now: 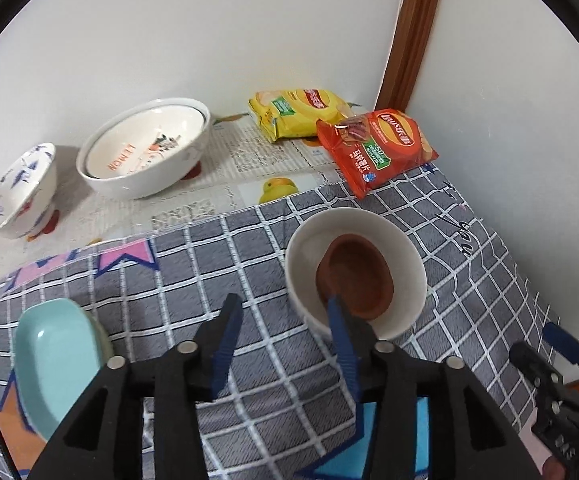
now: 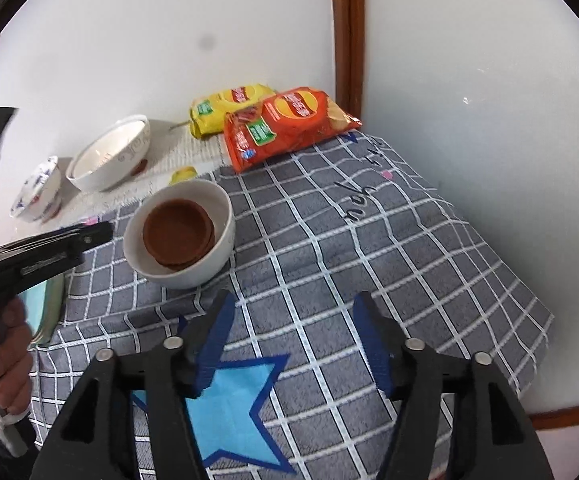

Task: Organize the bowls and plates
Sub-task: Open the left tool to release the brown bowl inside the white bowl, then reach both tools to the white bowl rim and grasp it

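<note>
A white bowl (image 1: 401, 256) holds a brown dish (image 1: 355, 276) on the grey checked cloth; both also show in the right wrist view, the bowl (image 2: 217, 248) and the dish (image 2: 177, 234). My left gripper (image 1: 285, 308) is open, its right finger tip at the bowl's near rim. A light blue dish (image 1: 55, 360) lies to its left. A large white bowl (image 1: 145, 148) and a blue-patterned bowl (image 1: 21, 190) stand at the back by the wall. My right gripper (image 2: 293, 304) is open and empty over the cloth, right of the white bowl.
A yellow crisp bag (image 1: 297, 114) and an orange crisp bag (image 1: 377, 150) lie in the back corner. The wall and a brown door frame (image 1: 413, 32) close off the back and right. The table edge drops away on the right.
</note>
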`<move>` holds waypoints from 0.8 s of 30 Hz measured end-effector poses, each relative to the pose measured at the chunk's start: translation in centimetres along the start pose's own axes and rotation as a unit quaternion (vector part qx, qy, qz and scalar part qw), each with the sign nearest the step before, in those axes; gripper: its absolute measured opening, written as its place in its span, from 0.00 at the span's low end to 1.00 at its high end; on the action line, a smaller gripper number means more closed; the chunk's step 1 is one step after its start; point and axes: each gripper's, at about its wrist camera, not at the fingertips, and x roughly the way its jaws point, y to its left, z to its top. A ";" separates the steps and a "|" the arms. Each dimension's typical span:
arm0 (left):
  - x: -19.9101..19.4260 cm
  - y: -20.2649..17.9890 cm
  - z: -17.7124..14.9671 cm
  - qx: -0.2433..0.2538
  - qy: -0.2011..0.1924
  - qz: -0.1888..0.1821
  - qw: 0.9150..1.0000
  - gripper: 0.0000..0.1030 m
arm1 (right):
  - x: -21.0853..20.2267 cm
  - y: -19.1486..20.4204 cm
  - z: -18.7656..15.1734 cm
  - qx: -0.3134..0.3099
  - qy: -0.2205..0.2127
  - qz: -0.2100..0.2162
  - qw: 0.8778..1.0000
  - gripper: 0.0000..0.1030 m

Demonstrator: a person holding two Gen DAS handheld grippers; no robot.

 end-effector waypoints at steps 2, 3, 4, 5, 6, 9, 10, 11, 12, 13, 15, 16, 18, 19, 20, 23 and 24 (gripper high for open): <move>-1.2 0.4 -0.6 0.000 -0.010 0.011 1.000 0.49 | -0.6 0.2 -0.3 -0.006 -0.006 -0.002 1.000 0.61; -1.6 0.6 -0.8 -0.001 -0.012 0.014 1.000 0.52 | -0.9 0.3 -0.4 -0.008 -0.010 0.003 1.000 0.62; -2.1 0.8 -1.1 -0.003 -0.014 0.015 1.000 0.57 | -1.2 0.3 -0.5 -0.008 -0.012 0.008 1.000 0.64; -2.6 1.0 -1.4 -0.003 -0.015 0.016 1.000 0.58 | -1.5 0.3 -0.6 -0.006 -0.015 0.012 1.000 0.65; -3.2 1.2 -1.8 -0.001 -0.018 0.019 1.000 0.62 | -1.8 0.3 -0.8 -0.002 -0.019 0.019 1.000 0.67; -4.4 1.6 -2.7 -0.001 -0.025 0.037 0.999 0.65 | -2.4 0.3 -1.1 0.004 -0.023 0.030 0.999 0.67; -4.9 1.8 -3.1 0.000 -0.025 0.037 0.999 0.65 | -2.5 0.3 -1.2 0.003 -0.024 0.030 0.999 0.67; -5.3 1.9 -3.4 0.001 -0.026 0.034 0.999 0.65 | -2.7 0.3 -1.3 0.003 -0.030 0.033 0.999 0.67; -5.7 2.1 -3.7 0.000 -0.027 0.031 0.999 0.65 | -2.9 0.4 -1.5 0.002 -0.035 0.034 0.999 0.67; -6.2 2.2 -4.1 -0.002 -0.028 0.031 0.999 0.65 | -3.1 0.5 -1.6 0.001 -0.043 0.035 0.998 0.67; -6.9 2.5 -4.6 -0.006 -0.031 0.033 0.999 0.65 | -3.4 0.6 -1.9 -0.001 -0.048 0.036 0.998 0.67; -7.4 2.6 -5.0 -0.010 -0.036 0.034 0.999 0.65 | -3.3 0.7 -2.0 -0.004 -0.045 0.036 0.998 0.67; -8.0 2.9 -5.5 -0.017 -0.042 0.038 0.998 0.65 | -3.1 1.0 -2.4 -0.013 -0.036 0.036 0.999 0.67; -8.3 3.0 -5.8 -0.021 -0.045 0.040 0.998 0.65 | -3.1 1.2 -2.5 -0.017 -0.033 0.034 0.999 0.67; -8.6 3.1 -6.1 -0.022 -0.049 0.043 0.998 0.65 | -3.0 1.4 -2.7 -0.025 -0.027 0.030 0.999 0.67; -9.3 3.2 -6.8 -0.029 -0.057 0.052 0.997 0.65 | -2.8 2.4 -3.1 -0.067 -0.010 0.008 0.998 0.67; -9.5 3.3 -6.9 -0.032 -0.060 0.053 0.996 0.63 | -3.1 2.8 -3.3 -0.076 -0.016 0.002 0.997 0.67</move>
